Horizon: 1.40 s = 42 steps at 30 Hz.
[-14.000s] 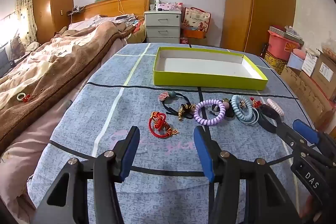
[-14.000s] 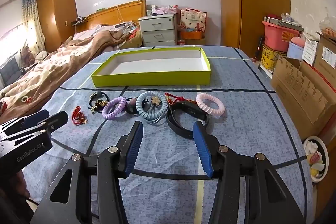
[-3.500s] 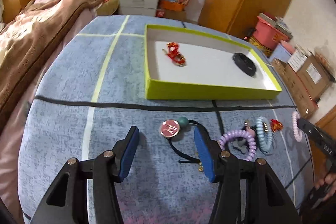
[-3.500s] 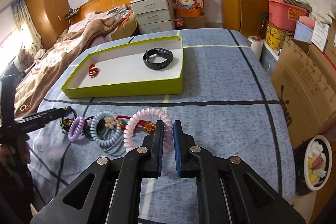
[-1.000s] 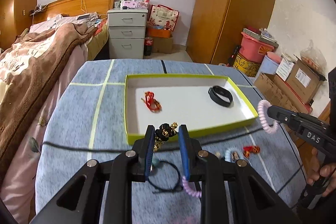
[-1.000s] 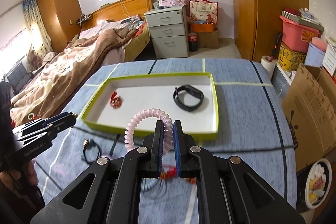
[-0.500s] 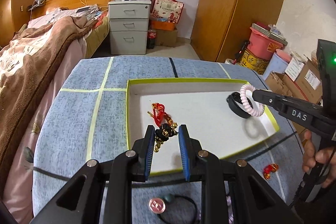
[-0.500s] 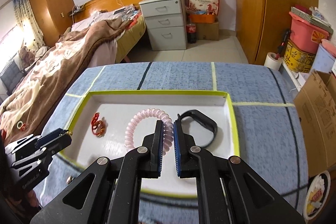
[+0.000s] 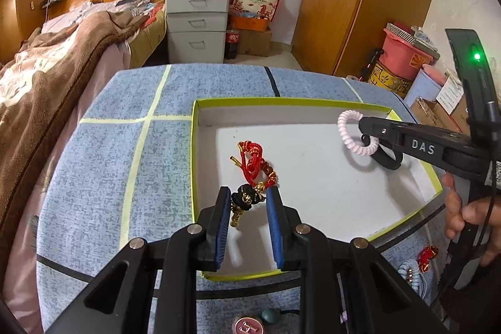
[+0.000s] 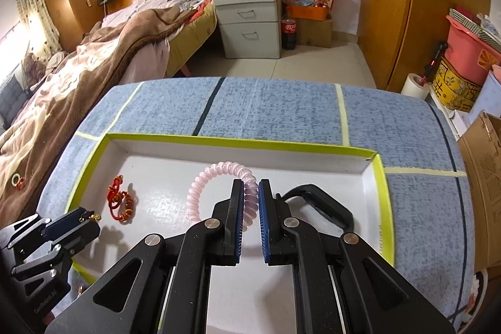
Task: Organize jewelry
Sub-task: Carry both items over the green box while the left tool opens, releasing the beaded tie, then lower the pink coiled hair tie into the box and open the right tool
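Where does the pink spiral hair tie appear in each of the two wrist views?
Left wrist view: the pink spiral hair tie is at the right, over the tray, clamped by the right tool.
Right wrist view: it is at the centre, between the blue pads.
Shared landmark: the red cord bracelet in the green tray.

Left gripper (image 9: 247,199): tilted downward, jaws closed on a small item. Right gripper (image 10: 250,193): tilted downward, jaws nearly together, clamping. Hand (image 9: 466,215) grips right handle.
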Tool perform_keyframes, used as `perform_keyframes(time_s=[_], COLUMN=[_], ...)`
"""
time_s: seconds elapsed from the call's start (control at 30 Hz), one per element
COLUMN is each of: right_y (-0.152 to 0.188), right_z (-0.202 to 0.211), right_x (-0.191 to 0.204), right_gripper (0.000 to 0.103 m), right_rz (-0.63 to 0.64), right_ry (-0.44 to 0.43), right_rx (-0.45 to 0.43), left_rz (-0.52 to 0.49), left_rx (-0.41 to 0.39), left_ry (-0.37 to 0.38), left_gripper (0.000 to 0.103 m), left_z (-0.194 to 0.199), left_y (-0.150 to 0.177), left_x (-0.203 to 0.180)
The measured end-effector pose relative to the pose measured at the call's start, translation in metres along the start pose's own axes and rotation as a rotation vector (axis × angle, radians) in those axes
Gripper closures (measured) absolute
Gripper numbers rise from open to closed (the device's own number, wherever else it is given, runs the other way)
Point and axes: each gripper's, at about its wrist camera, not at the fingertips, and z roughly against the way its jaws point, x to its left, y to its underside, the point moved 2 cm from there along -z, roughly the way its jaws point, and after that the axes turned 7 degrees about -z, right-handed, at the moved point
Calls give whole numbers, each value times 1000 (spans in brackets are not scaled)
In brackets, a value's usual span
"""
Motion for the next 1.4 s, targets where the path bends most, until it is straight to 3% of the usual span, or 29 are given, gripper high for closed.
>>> perform_keyframes(time_s=[0.5, 0.77, 1.0, 1.13, 1.4], right_y=[4, 4, 6, 7, 17], right_z=[-18, -19, -13, -2, 30], right_x=[1, 5, 6, 7, 14], right_gripper=[93, 92, 71, 71, 70], right_rz=[25, 32, 26, 21, 9], right_ry=[29, 44, 18, -2, -39], right_rx=[36, 32, 19, -2, -45], left_rz=[-2, 5, 4, -3, -26], left_rx=[9, 3, -6, -14, -52], left_ry=[13, 11, 6, -9, -25], left_gripper=[78, 70, 66, 56, 55], left_z=[-4, -2, 4, 12, 39], left_y=[0, 1, 1, 2, 9], left_x=[1, 2, 1, -2, -11])
